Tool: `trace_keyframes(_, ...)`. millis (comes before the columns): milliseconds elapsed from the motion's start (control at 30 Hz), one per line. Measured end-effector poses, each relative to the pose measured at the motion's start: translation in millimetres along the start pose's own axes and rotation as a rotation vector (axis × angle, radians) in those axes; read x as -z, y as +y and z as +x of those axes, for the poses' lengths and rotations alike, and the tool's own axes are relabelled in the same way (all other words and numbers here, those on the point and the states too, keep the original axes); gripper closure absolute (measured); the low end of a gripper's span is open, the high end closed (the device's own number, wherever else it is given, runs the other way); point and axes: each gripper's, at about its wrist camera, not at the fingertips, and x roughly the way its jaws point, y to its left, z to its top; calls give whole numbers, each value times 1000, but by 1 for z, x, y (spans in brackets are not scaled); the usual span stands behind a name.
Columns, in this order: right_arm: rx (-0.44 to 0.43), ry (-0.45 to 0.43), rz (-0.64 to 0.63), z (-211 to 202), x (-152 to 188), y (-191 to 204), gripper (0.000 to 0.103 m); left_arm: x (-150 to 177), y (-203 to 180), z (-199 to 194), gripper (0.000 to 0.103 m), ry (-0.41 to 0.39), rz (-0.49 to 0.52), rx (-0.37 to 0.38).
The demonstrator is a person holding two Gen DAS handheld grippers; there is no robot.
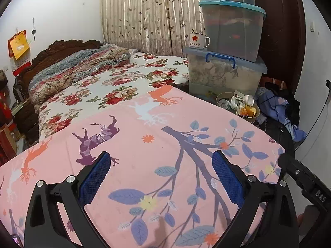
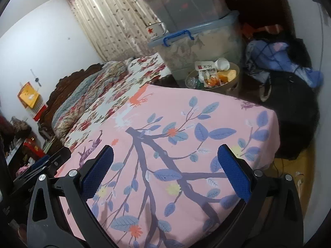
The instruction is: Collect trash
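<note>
Round beige waste bin (image 1: 253, 117), one — stands on the floor past the far edge of the pink sheet-covered surface (image 1: 157, 165), just beside the lowest storage box. Contents heaped to the rim: a white paper cup (image 2: 222, 64), a red-and-white printed packet (image 2: 204, 67), orange peel or wrapper (image 2: 229, 74), a clear crumpled plastic piece (image 2: 191, 81); further items too jumbled to count.

Left gripper (image 1: 160, 177), black frame with blue textured pads — spread wide, holding nothing, above the pink sheet. Right gripper (image 2: 165, 171), same make — likewise spread and empty, above the same sheet.

Step, as judged: the pink surface shows no loose trash, and the rubbish sits in the bin, so collection looks finished or nearly so. A next move would call for checking the floor to the right, where a small pale scrap (image 2: 298, 174) may lie — too small to identify.

Surroundings: translucent lidded storage boxes (image 1: 225, 74), three stacked; white enamel mug with red star (image 1: 197, 39), one, on the lowest box's lid; floral-quilted bed (image 1: 115, 80), one; leaf-patterned curtain (image 1: 144, 14); blue and dark clothing pile (image 2: 279, 62).
</note>
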Motion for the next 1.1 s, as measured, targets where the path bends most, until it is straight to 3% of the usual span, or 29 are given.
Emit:
trace_keyframes(167,15,-60,-34,-14,6,3,4,3,5,11,9,21,-46,9)
trace_keyframes(333,-11,-64,-80,-14,-1,0,4,13,2,15,9,70,-95,4)
trace_keyframes(567,-90,-43,-114,-17,2,-5,4,16,-6,-11,9,32,-107,-137)
trace_keyframes(733,-133,-54,-84,-23,2,-15,3,14,-21,-24,8,24,-61,-217)
trace_keyframes(1000,-172,-12,-95,-13,-1,-15,3,17,-31,-30,8,33,-48,-233)
trace_keyframes(1100,-172,20,-122,-6,-2,-12,3,15,-29,-29,9,41,-68,-191)
